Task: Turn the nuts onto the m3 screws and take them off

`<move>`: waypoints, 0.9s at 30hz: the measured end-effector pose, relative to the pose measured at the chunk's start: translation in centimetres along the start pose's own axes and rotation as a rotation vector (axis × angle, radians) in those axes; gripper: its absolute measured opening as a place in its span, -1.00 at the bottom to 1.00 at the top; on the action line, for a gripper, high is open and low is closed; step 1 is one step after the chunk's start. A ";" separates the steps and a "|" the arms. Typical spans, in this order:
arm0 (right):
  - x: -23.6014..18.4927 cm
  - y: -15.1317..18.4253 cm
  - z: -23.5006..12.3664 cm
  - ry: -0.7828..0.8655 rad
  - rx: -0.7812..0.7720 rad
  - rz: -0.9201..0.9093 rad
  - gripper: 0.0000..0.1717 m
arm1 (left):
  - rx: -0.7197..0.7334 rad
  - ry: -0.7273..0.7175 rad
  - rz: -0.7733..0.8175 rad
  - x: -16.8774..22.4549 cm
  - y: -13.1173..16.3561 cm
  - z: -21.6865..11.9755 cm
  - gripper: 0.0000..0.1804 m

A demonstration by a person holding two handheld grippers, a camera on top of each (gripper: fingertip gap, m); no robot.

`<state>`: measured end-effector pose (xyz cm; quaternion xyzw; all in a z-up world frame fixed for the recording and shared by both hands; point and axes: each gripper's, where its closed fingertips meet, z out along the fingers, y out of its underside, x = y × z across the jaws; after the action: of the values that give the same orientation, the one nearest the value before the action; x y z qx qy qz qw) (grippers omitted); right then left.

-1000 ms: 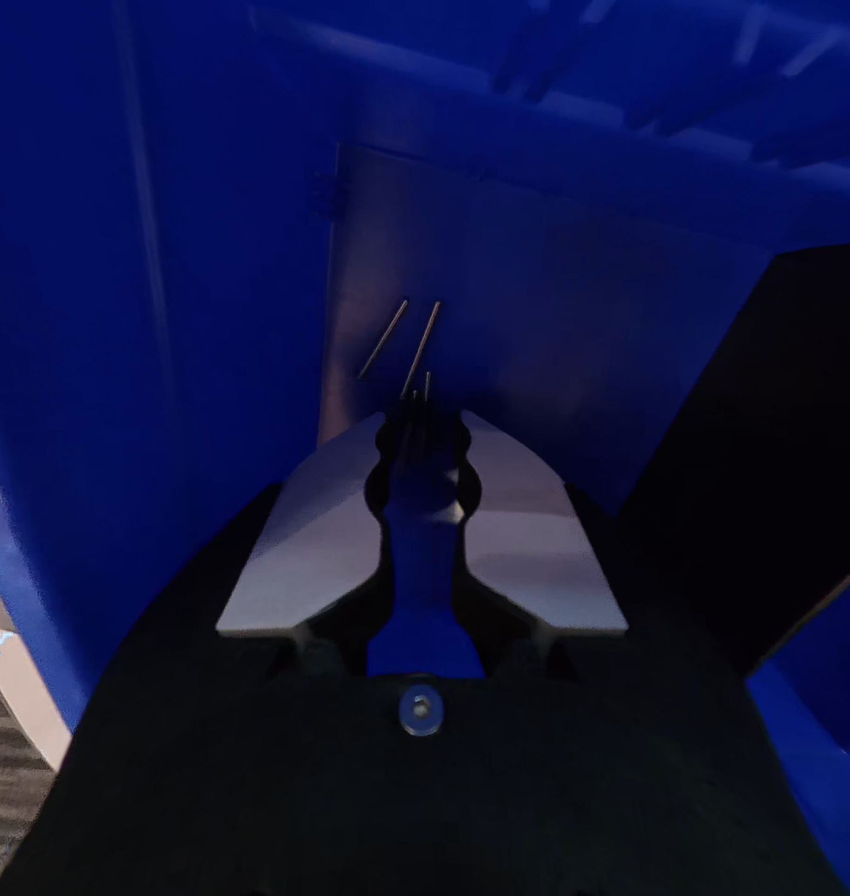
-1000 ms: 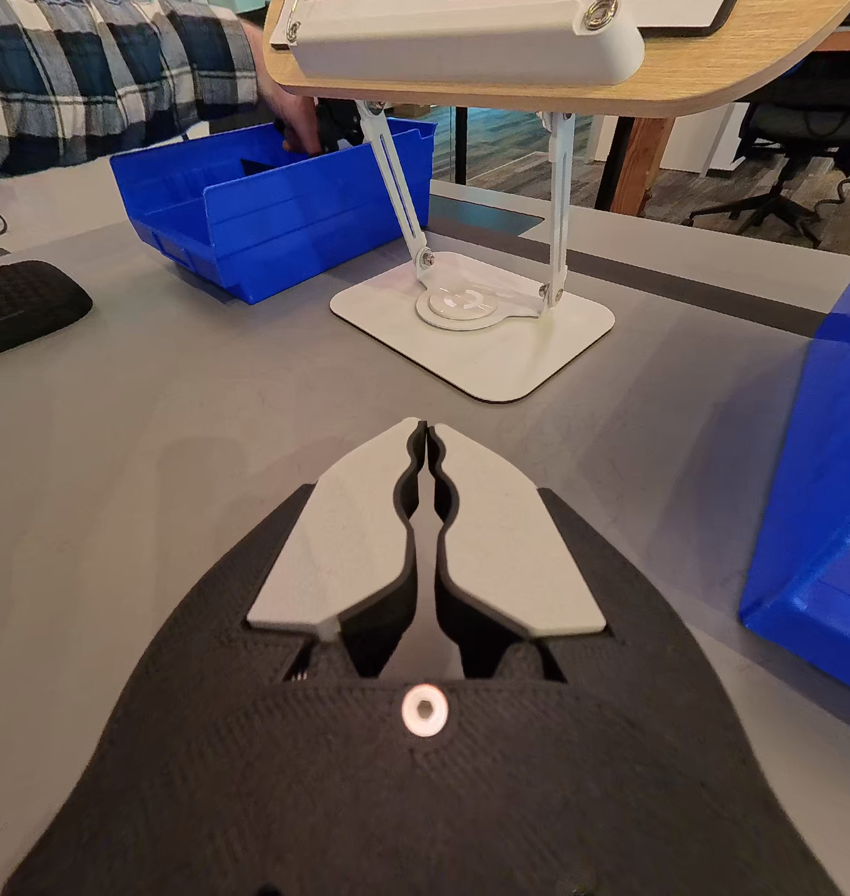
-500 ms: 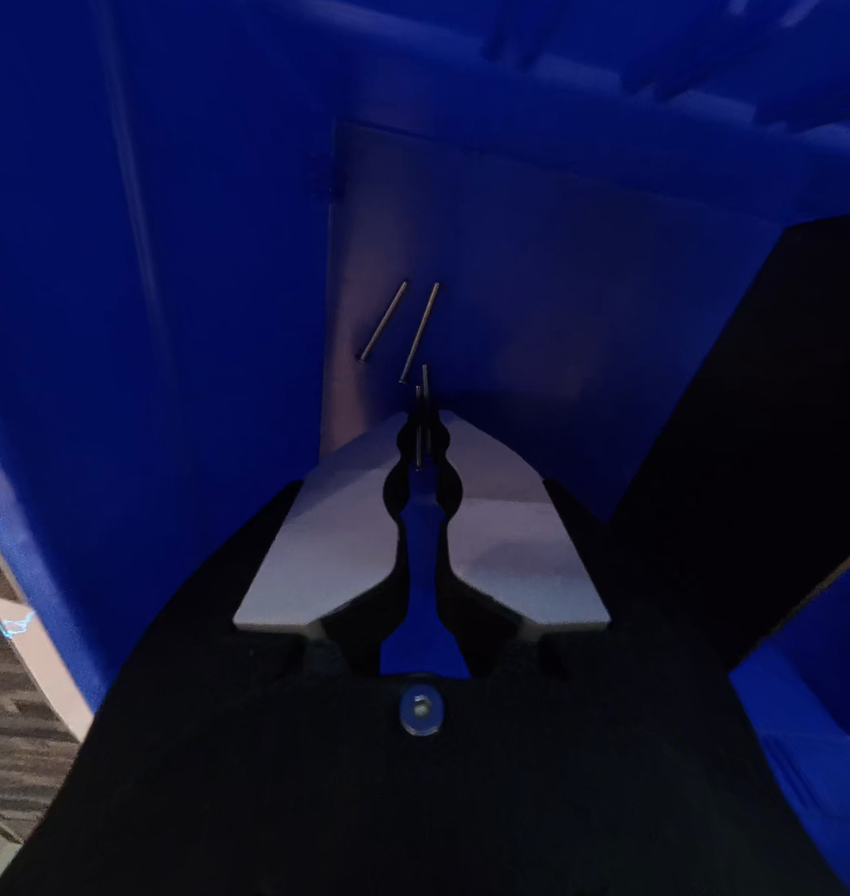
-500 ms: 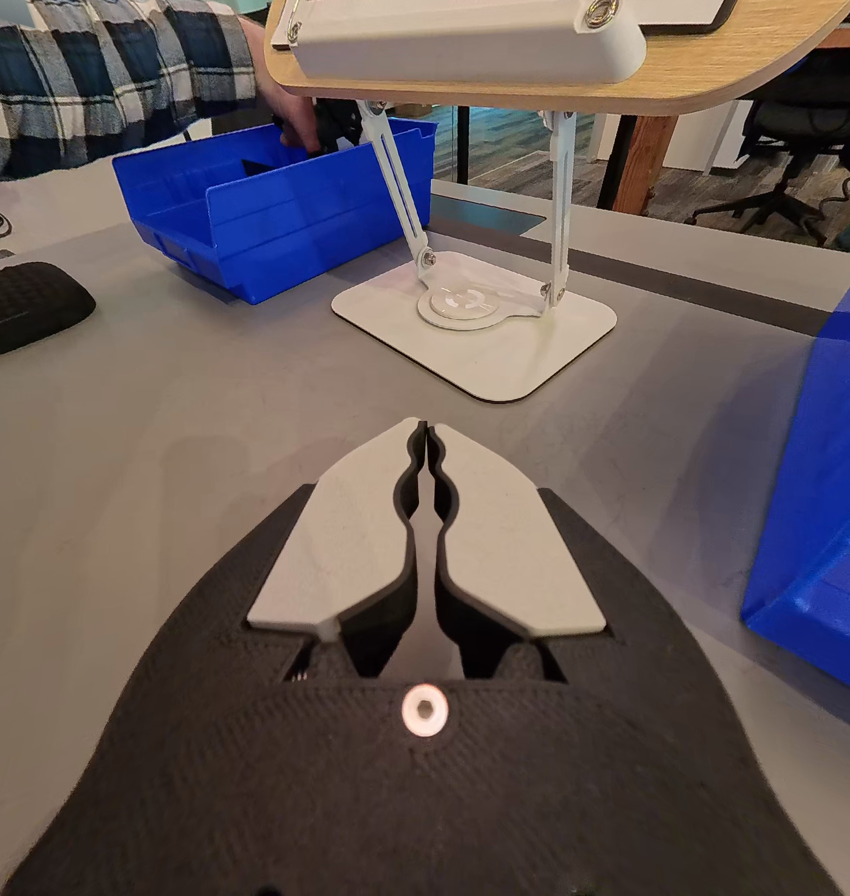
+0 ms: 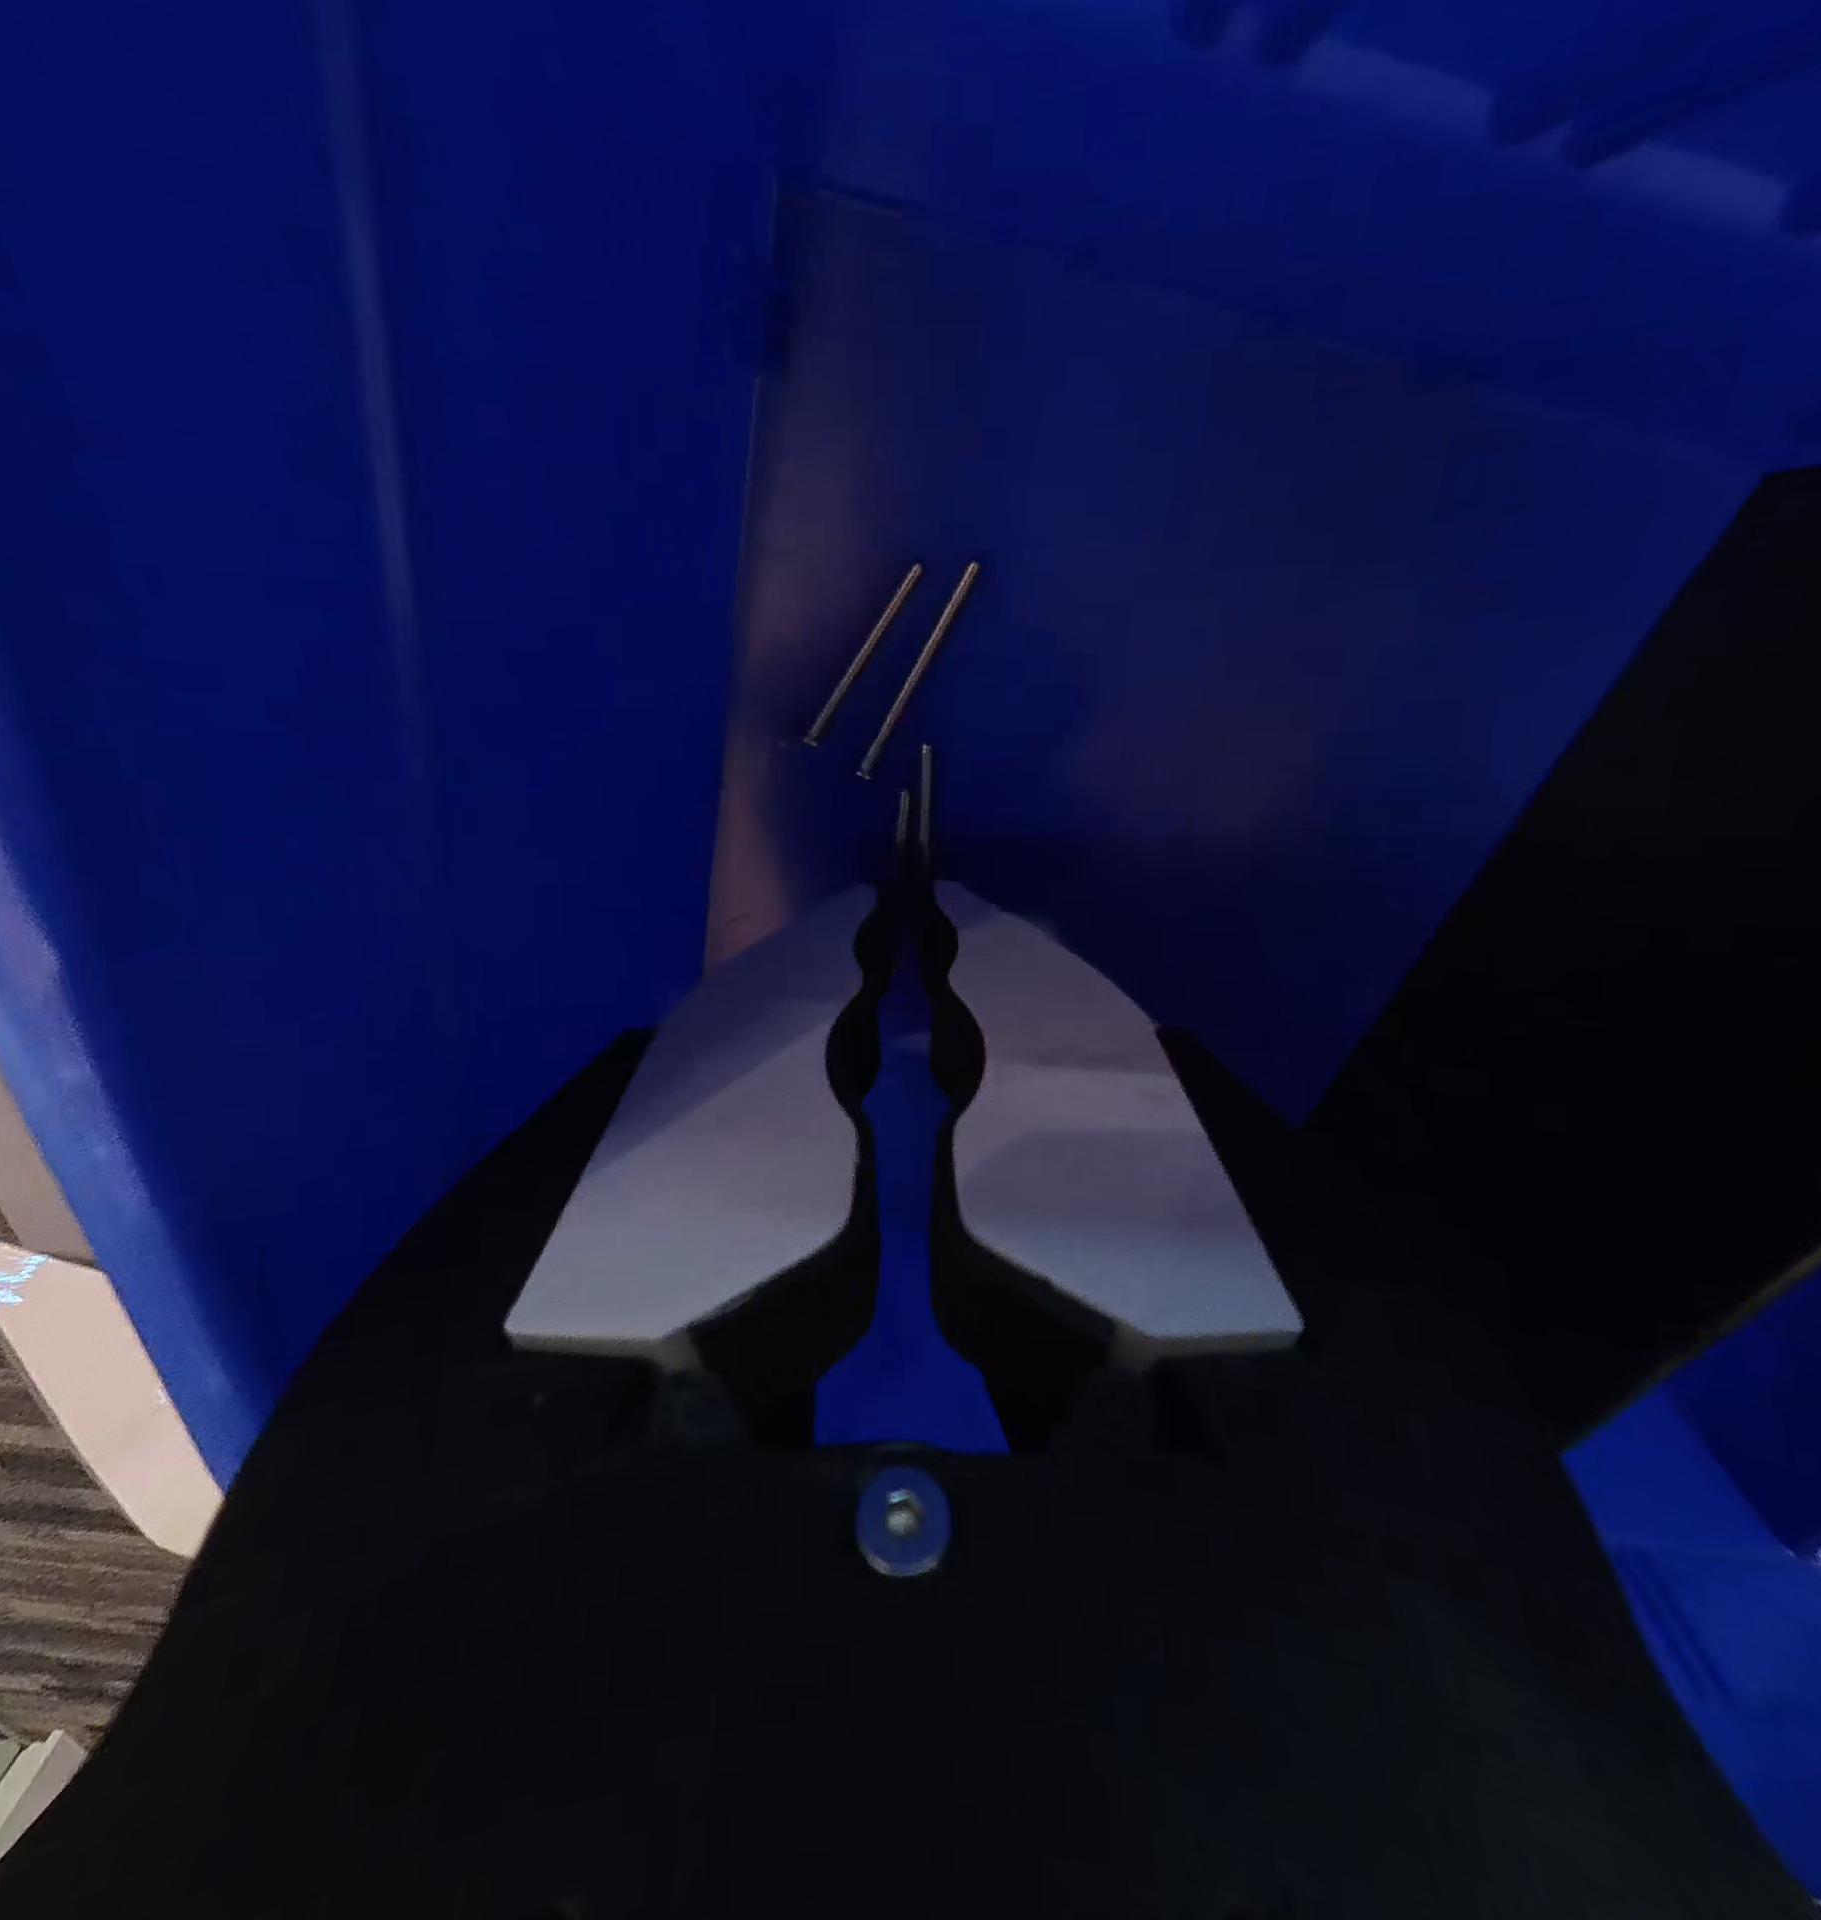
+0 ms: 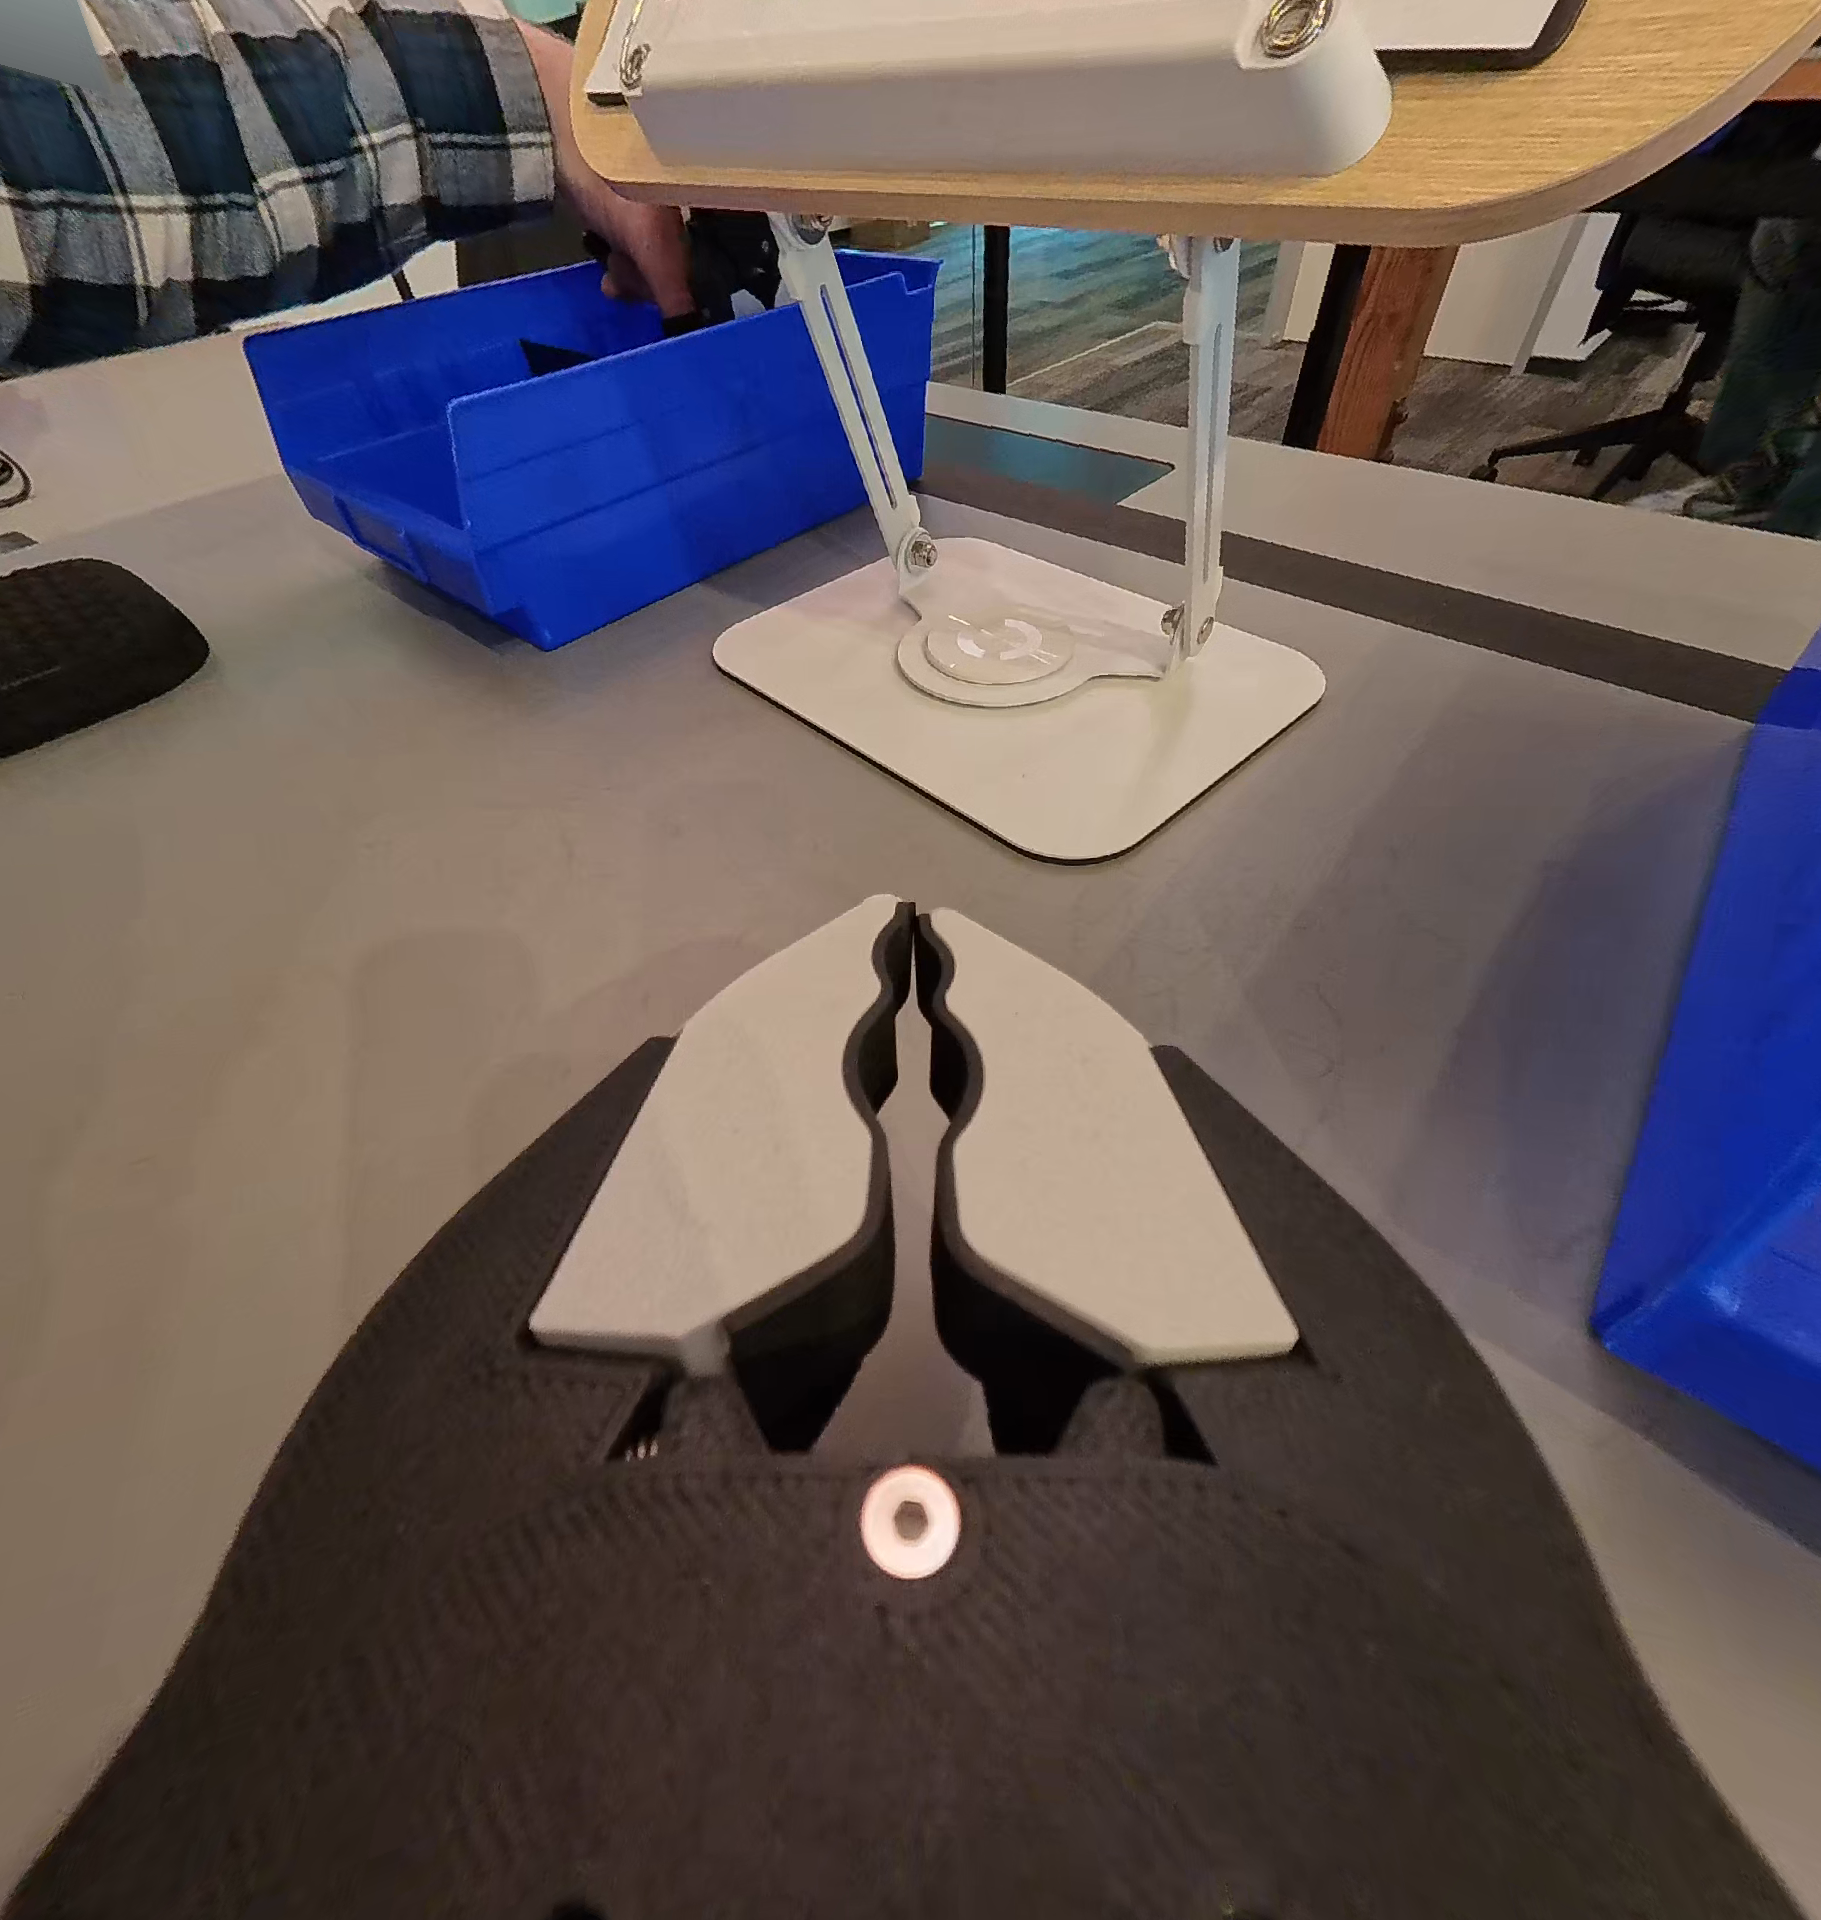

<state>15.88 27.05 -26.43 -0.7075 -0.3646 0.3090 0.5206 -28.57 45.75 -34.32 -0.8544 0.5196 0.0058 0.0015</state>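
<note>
Pins in the fingers: 2 thin metal pins [image 5: 914, 821] stick out forward from between the tips of the left gripper [image 5: 911, 894]; the fingers [image 5: 781, 1039] are nearly together and seem to pinch them, though the contact itself is too dark to see.
Long axis: the 2 pins run along the fingers, pointing away from the camera.
Loose pins: 2 more pins [image 5: 890, 665] lie just ahead on the bin floor, slanted up to the right.
Bin: the left gripper is deep inside a blue bin [image 5: 366, 623], next to a black divider [image 5: 1612, 831].
Right gripper: the right gripper [image 6: 908, 914] is over the grey counter [image 6: 366, 883], fingers together, nothing between them, well apart from that bin.
Around: a white stand [image 6: 1020, 717]; another blue bin [image 6: 1758, 1091] cut off at the right edge.
Hard to see: the pin parts inside the fingers are hidden.
</note>
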 end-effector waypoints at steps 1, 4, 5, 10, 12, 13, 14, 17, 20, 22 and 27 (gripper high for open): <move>0.0 0.0 0.0 0.000 0.000 0.000 -0.99 | -0.002 -0.001 0.000 0.0 0.0 0.0 -0.95; 0.0 0.0 0.0 -0.001 0.001 0.001 -0.99 | 0.014 0.001 -0.006 -0.2 0.0 -0.1 -0.96; 0.0 0.0 0.0 -0.001 0.001 0.002 -0.99 | 0.004 0.005 -0.002 -0.1 0.1 0.0 -0.95; 0.0 0.0 0.0 -0.002 0.000 0.001 -0.99 | -0.007 0.017 -0.003 0.0 0.2 0.1 -0.97; 0.0 0.0 0.0 -0.002 0.000 0.000 -0.99 | -0.006 0.027 -0.012 0.1 0.2 0.0 -1.00; 0.0 0.0 0.0 -0.003 0.000 0.000 -0.99 | -0.006 0.018 -0.004 0.0 0.2 0.0 -0.99; 0.0 0.0 0.0 -0.003 -0.001 0.000 -0.99 | -0.005 0.009 0.000 0.0 0.2 0.0 -1.00; -0.1 0.1 0.0 -0.004 -0.005 -0.003 -0.99 | -0.010 -0.017 0.005 -0.3 0.3 0.0 -1.00; -0.1 0.1 0.0 -0.004 -0.004 -0.002 -0.99 | 0.008 -0.022 -0.004 -0.5 0.1 -0.3 -1.00; -0.1 0.1 0.0 -0.004 -0.005 -0.002 -0.99 | 0.012 -0.027 -0.014 -0.6 0.1 -0.6 -1.00; -0.1 0.1 0.1 -0.005 -0.008 -0.003 -0.99 | 0.019 -0.013 -0.006 -0.3 0.2 -0.5 -1.00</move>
<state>15.82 27.00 -26.54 -0.7083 -0.3678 0.3086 0.5175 -28.87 45.93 -33.86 -0.8559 0.5170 0.0066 0.0131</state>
